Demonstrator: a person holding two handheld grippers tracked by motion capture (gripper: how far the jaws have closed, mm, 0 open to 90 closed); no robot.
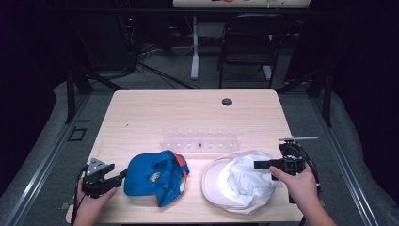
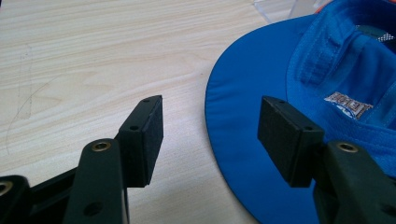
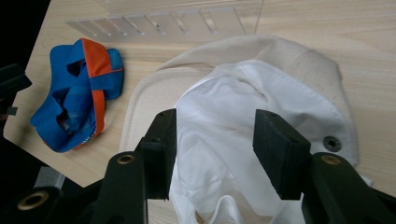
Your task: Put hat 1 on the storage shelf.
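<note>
- Lying upside down near the table's point(image 1: 141, 113) front edge, the blue cap point(image 1: 155, 176) and the white cap point(image 1: 240, 181) sit side by side with a strip of bare wood between them.
- The left gripper point(image 1: 120, 176) rests low at the blue cap's brim — jaws spread wide, nothing between them; in the left gripper view point(image 2: 210, 135) the brim's edge lies just past the gap, with the far pad over the blue fabric.
- The right gripper point(image 1: 258, 165) hangs over the white cap, jaws spread wide and holding nothing; in the right gripper view point(image 3: 215, 149) the white lining shows between the pads, apart from them.
- A clear plastic rack point(image 1: 200, 139) lies just behind both caps, near their back edges.
- A dark round grommet point(image 1: 227, 101) sits far back on the tabletop.
- Open wood runs behind the rack and left of the blue cap; the front edge is close under both caps, and the white cap lies near the right edge.
- A black chair point(image 1: 249, 42) stands beyond the table, well apart.
</note>
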